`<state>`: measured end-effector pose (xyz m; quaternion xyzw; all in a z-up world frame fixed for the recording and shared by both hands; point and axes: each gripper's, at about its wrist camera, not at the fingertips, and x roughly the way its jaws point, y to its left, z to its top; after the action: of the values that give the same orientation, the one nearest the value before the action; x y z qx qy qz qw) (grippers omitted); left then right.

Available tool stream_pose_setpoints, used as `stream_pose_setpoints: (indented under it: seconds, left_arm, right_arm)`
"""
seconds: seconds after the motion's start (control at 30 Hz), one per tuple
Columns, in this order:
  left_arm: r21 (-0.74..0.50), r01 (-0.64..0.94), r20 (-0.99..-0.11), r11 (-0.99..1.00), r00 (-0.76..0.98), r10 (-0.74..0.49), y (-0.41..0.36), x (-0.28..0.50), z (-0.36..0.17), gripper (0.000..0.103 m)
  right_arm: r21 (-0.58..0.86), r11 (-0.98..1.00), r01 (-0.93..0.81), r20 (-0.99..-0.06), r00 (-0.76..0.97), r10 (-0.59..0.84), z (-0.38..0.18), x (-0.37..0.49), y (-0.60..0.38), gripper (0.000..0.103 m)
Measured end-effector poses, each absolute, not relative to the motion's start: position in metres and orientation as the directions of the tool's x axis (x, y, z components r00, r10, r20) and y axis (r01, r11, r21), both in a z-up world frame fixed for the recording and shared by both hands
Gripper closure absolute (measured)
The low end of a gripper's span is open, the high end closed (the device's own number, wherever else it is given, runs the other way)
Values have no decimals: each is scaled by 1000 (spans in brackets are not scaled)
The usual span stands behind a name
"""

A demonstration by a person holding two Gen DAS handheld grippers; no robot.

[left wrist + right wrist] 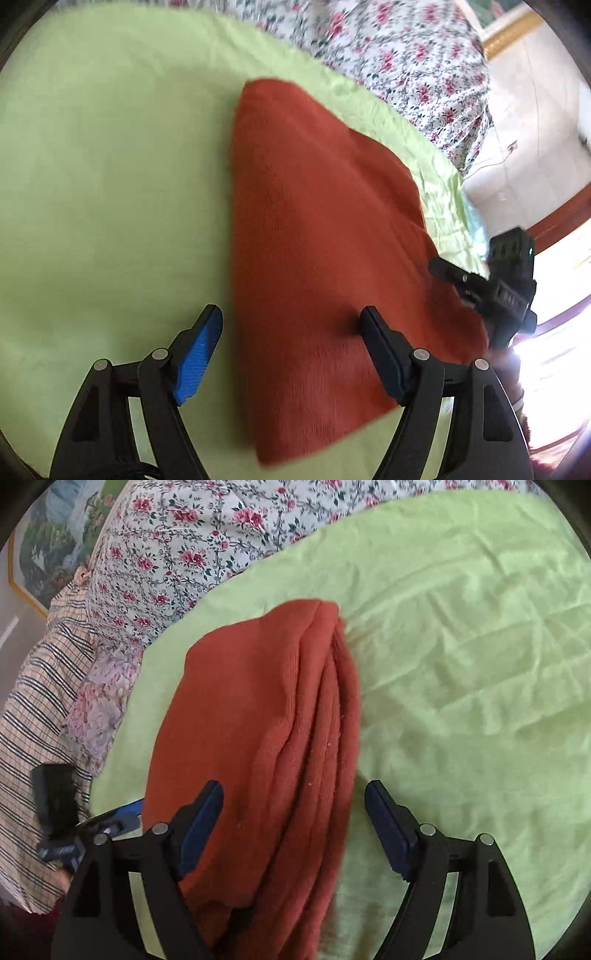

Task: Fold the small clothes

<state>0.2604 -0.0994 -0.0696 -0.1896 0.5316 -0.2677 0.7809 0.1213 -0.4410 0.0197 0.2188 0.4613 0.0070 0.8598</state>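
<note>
A rust-red knitted garment [314, 240] lies folded on a light green sheet [110, 166]. In the right wrist view the garment [266, 738] shows several stacked folded layers along its right edge. My left gripper [291, 317] is open, its jaws astride the garment's left edge, holding nothing. My right gripper [293, 794] is open, its jaws astride the garment's layered edge, holding nothing. The right gripper also shows in the left wrist view [480, 284] at the garment's right side. The left gripper shows at the left in the right wrist view [110, 823].
A floral bedcover [177, 554] lies beyond the green sheet [461, 646]. A checked cloth [37, 701] lies at the left. A framed picture [48, 546] hangs on the wall. A tiled floor [528, 147] lies off the bed's right side.
</note>
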Motion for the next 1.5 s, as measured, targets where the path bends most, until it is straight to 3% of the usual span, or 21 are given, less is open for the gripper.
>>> stream_pose_setpoints:
  seconds: [0.07,0.13,0.17,0.2,0.27,0.3,0.4,0.63,0.83,0.9,1.07,1.13,1.27,1.33,1.4,1.43,1.47,1.5]
  left_arm:
    - [-610,205,-717,765,268,-644,-105,272,-77,26]
    - [-612,218,-706,760,283,-650,-109,278,-76,28]
    - [-612,234,-700,756,285,-655,-112,281,-75,48]
    - [-603,243,-706,760,282,-650,-117,282,-75,59]
    - [-595,259,-702,761,293,-649,-118,281,-71,77]
    - [-596,269,-692,756,306,-654,-119,281,-68,79]
    - [-583,287,-679,760,342,-650,-110,270,-48,81]
    - [-531,257,-668,808,460,-585,-27,201,-2,82]
    - [-540,156,-705,827,453,-545,35,171,-34,81]
    - [-568,122,-713,814,422,-560,41,172,-57,77]
    - [-635,67,-676,769,434,-596,67,181,-71,50]
    - [-643,57,-667,764,448,-595,76,192,-71,45]
    - [-671,24,-651,741,459,-605,92,242,-76,45]
    - [-670,16,-654,742,460,-600,97,267,-77,48]
    - [-648,0,-671,761,471,-572,100,295,-77,59]
    - [-636,-6,-679,772,481,-555,97,309,-74,76]
    - [-620,-13,-687,785,493,-534,97,323,-71,83]
    - [-608,-18,-692,793,502,-519,97,334,-67,83]
  right_arm:
    - [405,892,200,-784,579,226,17,125,-443,24]
    - [429,877,216,-781,577,240,13,129,-447,37]
    - [439,871,223,-782,571,248,10,130,-447,45]
    - [468,855,224,-778,564,279,6,130,-448,63]
    - [473,853,222,-775,566,282,5,129,-444,70]
    - [460,860,219,-777,569,271,8,128,-439,73]
    - [450,871,198,-766,587,262,20,126,-426,77]
    - [525,851,14,-692,589,417,30,128,-350,81]
    - [574,817,-47,-690,509,515,-10,145,-296,82]
    - [536,844,-31,-729,487,481,-22,146,-288,82]
    - [492,870,14,-775,463,431,-27,141,-292,72]
    - [460,887,19,-783,479,396,-17,134,-294,69]
    - [426,904,23,-776,523,353,-2,127,-297,68]
    - [419,907,29,-773,535,341,2,124,-297,68]
    - [419,907,32,-770,542,336,3,122,-295,68]
    - [418,908,34,-770,543,335,4,121,-294,68]
    - [416,909,34,-771,543,332,5,120,-294,68]
    - [415,909,34,-771,544,331,5,118,-294,68]
